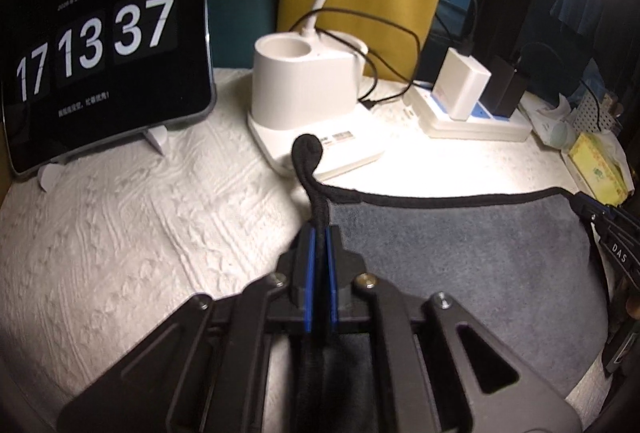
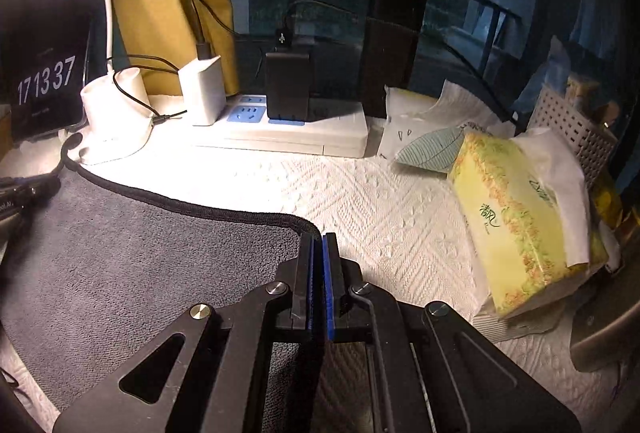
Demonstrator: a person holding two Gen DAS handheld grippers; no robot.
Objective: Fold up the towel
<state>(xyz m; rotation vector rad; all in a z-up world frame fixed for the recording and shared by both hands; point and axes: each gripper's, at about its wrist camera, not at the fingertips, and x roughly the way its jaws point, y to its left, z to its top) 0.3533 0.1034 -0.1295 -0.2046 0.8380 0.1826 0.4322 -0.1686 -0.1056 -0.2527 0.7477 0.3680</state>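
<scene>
Left gripper (image 1: pixel 320 233), right gripper (image 2: pixel 319 241) each clenched on towel (image 1: pixel 460 253) corner; clock (image 1: pixel 96 37) reads 17 13 37.

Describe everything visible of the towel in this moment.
The towel is dark grey, short-piled, edged with black stitched binding. It lies mostly flat on the white textured cloth. The left gripper is shut on one far corner, whose edge sticks up past the fingertips; the right gripper pinches the other far corner.

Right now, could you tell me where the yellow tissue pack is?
The yellow tissue pack lies at the right of the right wrist view, on the white cloth, right of the grey towel and before the white basket.
</scene>
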